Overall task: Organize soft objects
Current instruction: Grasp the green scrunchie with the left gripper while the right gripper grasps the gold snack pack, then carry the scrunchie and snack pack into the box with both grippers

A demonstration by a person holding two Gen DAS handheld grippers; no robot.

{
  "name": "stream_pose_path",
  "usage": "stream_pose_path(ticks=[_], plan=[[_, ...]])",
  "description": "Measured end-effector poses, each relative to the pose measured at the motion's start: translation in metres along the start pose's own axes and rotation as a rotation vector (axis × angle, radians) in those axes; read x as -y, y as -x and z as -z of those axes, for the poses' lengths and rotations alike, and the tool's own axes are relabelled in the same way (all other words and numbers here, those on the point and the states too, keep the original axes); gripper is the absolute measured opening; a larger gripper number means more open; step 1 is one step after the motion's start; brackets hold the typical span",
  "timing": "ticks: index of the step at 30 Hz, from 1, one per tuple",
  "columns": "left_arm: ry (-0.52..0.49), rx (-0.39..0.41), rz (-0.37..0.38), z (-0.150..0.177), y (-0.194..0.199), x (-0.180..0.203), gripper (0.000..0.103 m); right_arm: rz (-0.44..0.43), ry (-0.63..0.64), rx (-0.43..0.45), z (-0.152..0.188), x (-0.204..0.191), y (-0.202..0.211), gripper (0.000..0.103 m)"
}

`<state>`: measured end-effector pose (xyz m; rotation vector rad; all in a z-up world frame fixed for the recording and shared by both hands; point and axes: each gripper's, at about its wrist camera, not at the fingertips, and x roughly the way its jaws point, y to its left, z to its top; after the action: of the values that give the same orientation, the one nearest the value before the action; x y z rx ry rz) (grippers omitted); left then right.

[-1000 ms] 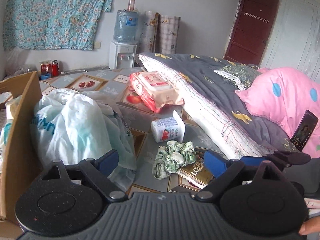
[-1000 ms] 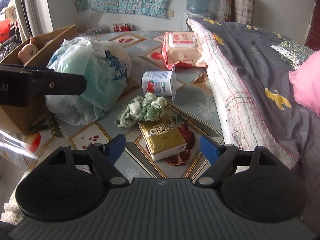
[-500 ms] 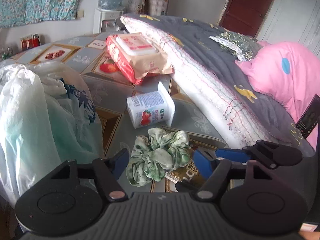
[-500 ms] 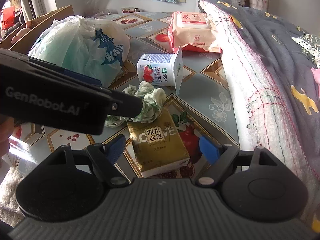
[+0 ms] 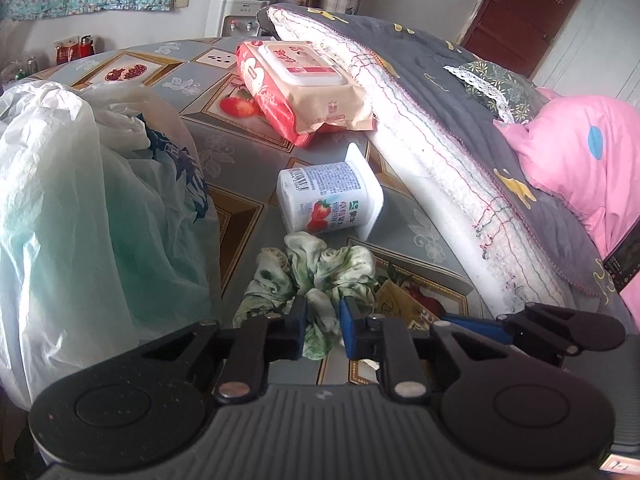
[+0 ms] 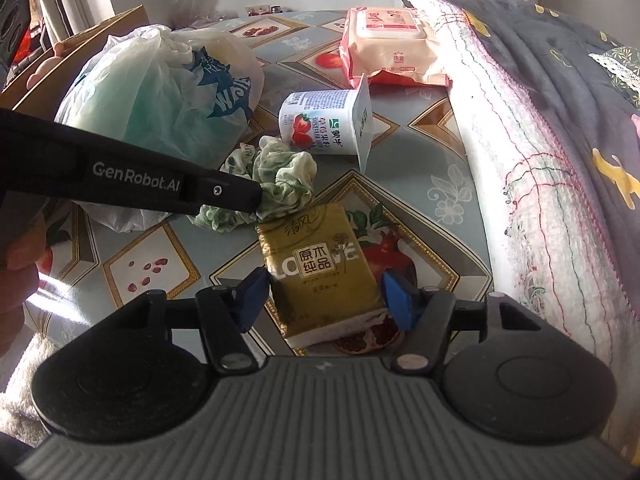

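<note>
Left tongs [image 5: 323,326] closing on one scrunchie [image 5: 316,276]; right tongs [image 6: 324,300] closing around one tissue pack [image 6: 320,268], seemingly untouched.

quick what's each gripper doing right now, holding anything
Left gripper: fingers closing on the green scrunchie, fabric pinched between them.
Right gripper: fingers closing around the gold tissue pack, not yet clearly pressing on it.

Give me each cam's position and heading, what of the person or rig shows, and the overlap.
Left wrist: on the left gripper, angled down at the table; jaws closing on the green scrunchie; right gripper's finger at right.
Right wrist: on the right gripper, angled down; jaws closing around the gold tissue pack; left gripper's finger and a hand at left.
Shared: scrunchie, yogurt cup, wet wipes pack, plastic bag, quilt.
</note>
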<state>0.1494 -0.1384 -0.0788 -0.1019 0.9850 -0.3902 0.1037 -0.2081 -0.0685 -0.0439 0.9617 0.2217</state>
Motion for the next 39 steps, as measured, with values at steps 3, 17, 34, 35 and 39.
stream_pose_path(ticks=[3,17,34,35,39], plan=[[-0.013,-0.017,-0.011,0.001,-0.004,0.001,0.019,0.02,0.018,-0.004,-0.002,-0.003,-0.003,0.063],[-0.065,0.027,-0.04,0.004,0.001,0.006,0.011,0.085,0.021,-0.006,0.001,-0.004,-0.001,0.059],[-0.071,0.223,-0.005,0.01,0.09,0.011,0.009,0.18,0.086,0.159,-0.001,-0.034,0.082,0.058],[-0.066,0.238,-0.004,0.011,0.1,0.009,0.009,0.177,0.093,0.175,-0.003,-0.038,0.088,0.058],[-0.031,0.312,-0.006,0.012,0.143,-0.007,0.009,0.13,0.123,0.248,-0.016,-0.059,0.113,0.058]])
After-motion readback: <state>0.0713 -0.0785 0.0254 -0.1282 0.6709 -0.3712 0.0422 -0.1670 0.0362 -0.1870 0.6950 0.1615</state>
